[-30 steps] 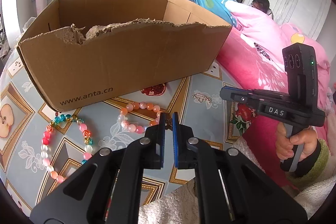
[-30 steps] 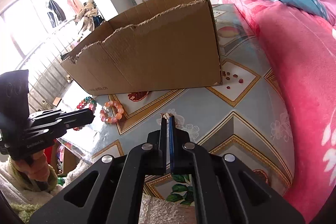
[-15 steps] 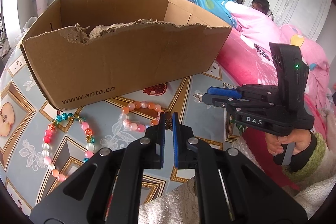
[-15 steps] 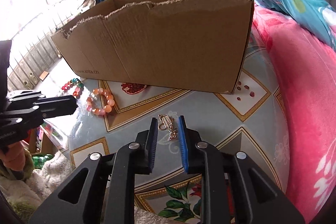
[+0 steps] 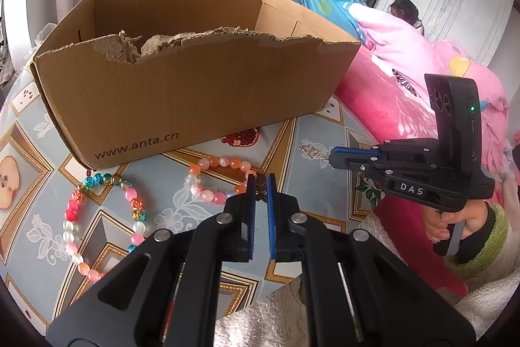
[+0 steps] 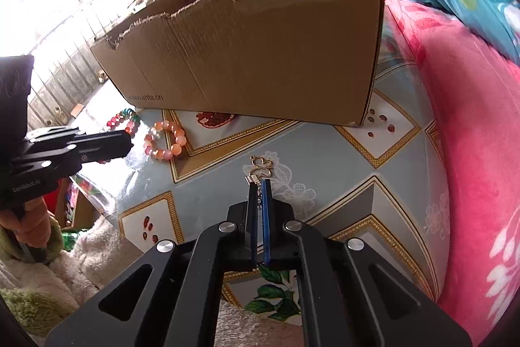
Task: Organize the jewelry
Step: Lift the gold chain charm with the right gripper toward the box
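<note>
Cardboard box (image 5: 195,93) with torn top edge, standing on patterned tablecloth (image 6: 373,204), open side up. Just in front of box, on cloth: orange-pink bead bracelet (image 5: 217,181) and, further left, long multicolour bead string (image 5: 97,217), both lying flat. Right gripper (image 6: 259,184) pressed together on small gold chain piece (image 6: 259,171), chain caught between blue pads, gold clasp end sticking out past fingertips over cloth; cannot tell whether clasp touches cloth. Same pinch seen from left wrist view, chain end showing at right gripper tip (image 5: 333,155). Left gripper (image 5: 261,181) nearly closed, narrow gap between pads, nothing inside, tips hanging just beside orange-pink bead bracelet. Pink bedding (image 6: 471,152) along right edge of cloth.
</note>
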`<state>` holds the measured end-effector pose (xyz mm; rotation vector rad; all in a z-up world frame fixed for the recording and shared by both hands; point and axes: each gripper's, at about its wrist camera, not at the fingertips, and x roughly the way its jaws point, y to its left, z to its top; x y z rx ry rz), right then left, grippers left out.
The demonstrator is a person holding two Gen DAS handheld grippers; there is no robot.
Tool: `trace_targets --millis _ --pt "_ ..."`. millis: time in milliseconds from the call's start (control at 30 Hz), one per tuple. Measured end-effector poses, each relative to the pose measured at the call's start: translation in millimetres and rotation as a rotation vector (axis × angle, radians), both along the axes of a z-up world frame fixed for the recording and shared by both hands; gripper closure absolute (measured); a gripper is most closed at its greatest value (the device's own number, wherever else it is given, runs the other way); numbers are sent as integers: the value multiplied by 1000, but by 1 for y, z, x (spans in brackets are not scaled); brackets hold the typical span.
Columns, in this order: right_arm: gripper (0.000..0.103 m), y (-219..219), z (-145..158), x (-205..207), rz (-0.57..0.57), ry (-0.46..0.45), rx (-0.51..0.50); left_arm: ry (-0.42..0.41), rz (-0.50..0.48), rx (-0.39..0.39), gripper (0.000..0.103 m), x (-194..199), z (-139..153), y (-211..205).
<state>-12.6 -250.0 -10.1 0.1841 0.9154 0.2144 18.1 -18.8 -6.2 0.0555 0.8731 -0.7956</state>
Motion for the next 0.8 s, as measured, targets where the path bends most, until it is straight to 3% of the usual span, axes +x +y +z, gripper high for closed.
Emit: trace_targets --millis 300,500,800 --pt "101 -29 28 -13 -71 -102 296 -13 4 -13 97 -3 5 4" --pt "101 -25 51 -19 -52 -177 312 -51 -3 -50 97 -8 25 8" --pt "101 -20 109 -7 24 -341 304 -156 -12 -167 97 7 83 14"
